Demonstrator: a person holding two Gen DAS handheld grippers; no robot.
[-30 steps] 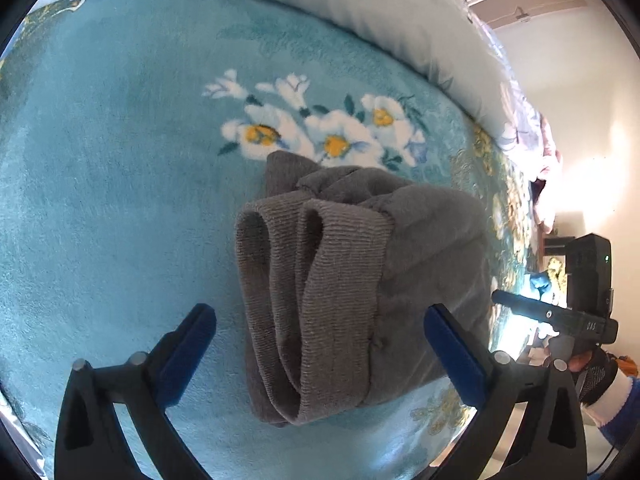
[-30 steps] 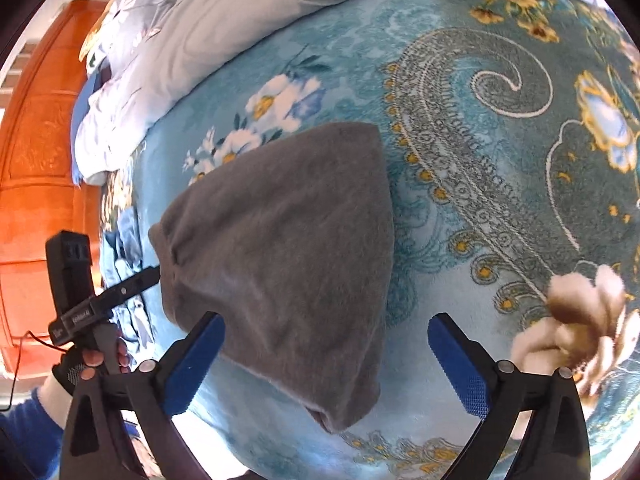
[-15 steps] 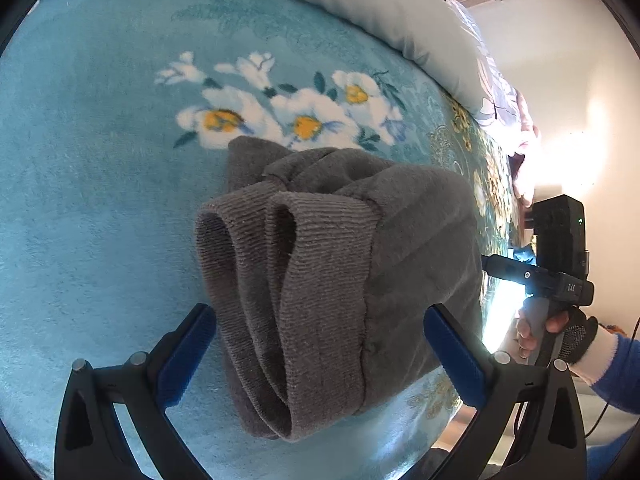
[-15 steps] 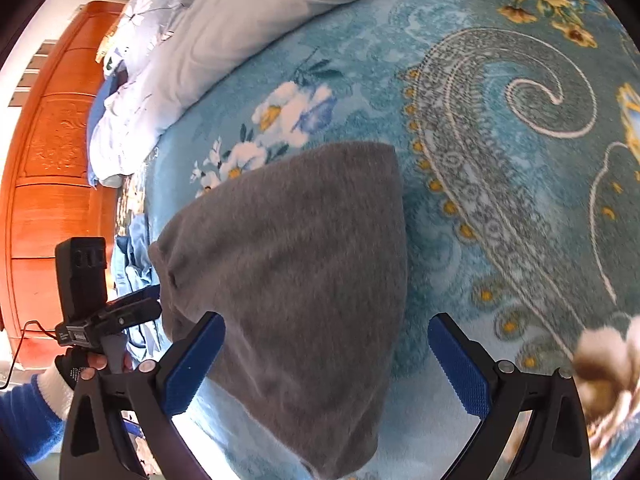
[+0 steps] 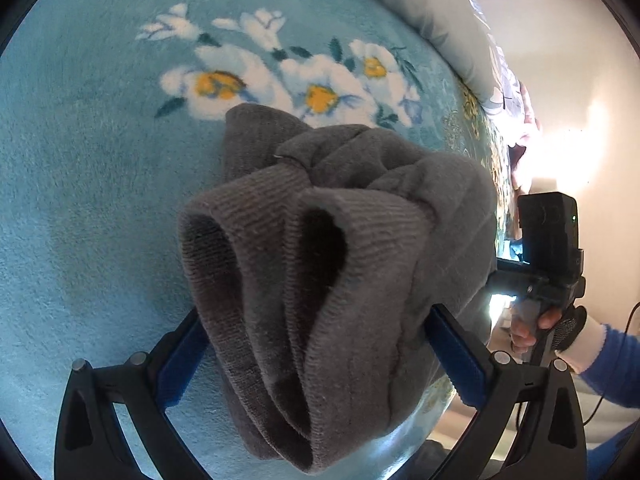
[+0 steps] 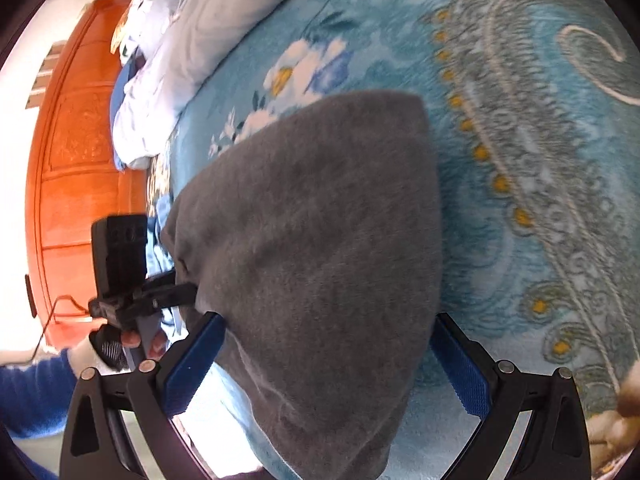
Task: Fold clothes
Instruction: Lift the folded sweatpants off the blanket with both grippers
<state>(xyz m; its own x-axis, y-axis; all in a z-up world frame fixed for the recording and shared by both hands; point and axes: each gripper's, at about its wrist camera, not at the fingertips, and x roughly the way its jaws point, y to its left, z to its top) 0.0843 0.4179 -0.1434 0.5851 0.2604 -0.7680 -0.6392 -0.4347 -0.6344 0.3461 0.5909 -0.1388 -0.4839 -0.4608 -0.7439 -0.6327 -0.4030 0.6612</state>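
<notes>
A folded grey garment (image 5: 340, 264) lies on a blue flowered blanket (image 5: 80, 200), near its edge. The left gripper (image 5: 316, 360) and the right gripper (image 6: 326, 364) each straddle the garment with jaws spread wide apart, pads beside the cloth.

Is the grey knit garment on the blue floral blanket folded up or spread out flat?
Folded. The grey knit garment sits as a compact bundle on the blue floral blanket, ribbed edges doubled into stacked loops at the near end.

Home bedroom is indicated: bed covered by teal floral blanket (image 5: 88, 184), pale duvet (image 6: 192, 40) bunched upper left, orange wooden wardrobe (image 6: 72, 168) at left edge.
</notes>
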